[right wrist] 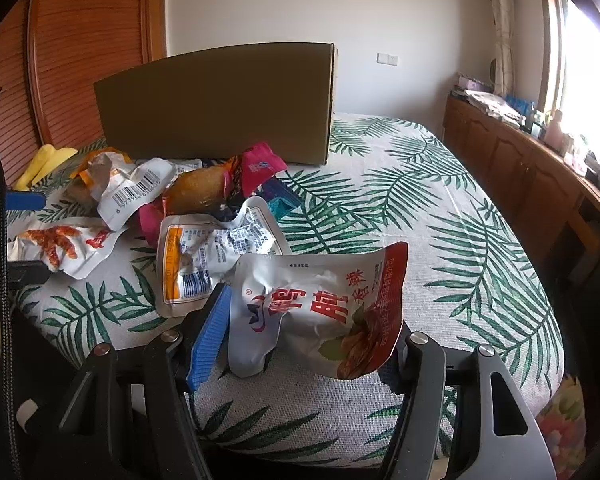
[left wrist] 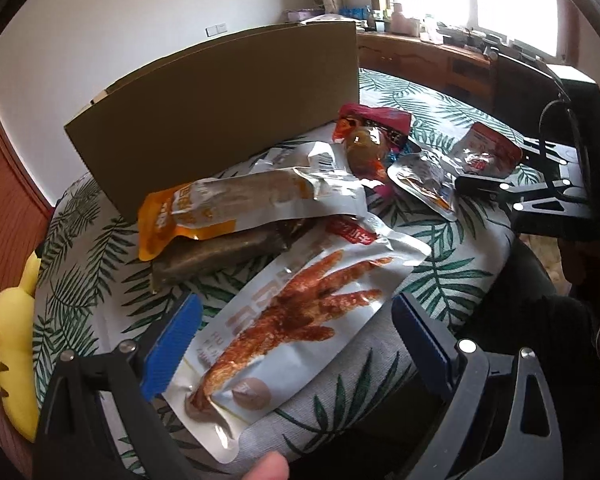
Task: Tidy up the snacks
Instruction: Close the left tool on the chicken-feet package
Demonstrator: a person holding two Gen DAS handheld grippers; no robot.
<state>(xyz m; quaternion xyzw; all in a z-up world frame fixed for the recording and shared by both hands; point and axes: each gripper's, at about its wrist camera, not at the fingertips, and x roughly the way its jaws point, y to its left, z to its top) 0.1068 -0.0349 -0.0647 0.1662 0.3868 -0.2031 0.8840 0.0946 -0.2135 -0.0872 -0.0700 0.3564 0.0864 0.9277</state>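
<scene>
box (right wrist: 220, 108) interior hidden, brown packet (left wrist: 228, 252) half covered, yellow toy (left wrist: 12, 344) cut off

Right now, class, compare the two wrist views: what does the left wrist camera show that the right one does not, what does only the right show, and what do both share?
Only the left wrist view: the left tool open around the chicken-foot pack, a brown bar under the orange pack, and a fingertip at the bottom edge.

Only the right wrist view: the right tool with the red-lettered pack between its pads, and a barcode on a silver pack.

Both: the cardboard box, the leaf-print cover, the snack pile, the window cabinets.
</scene>
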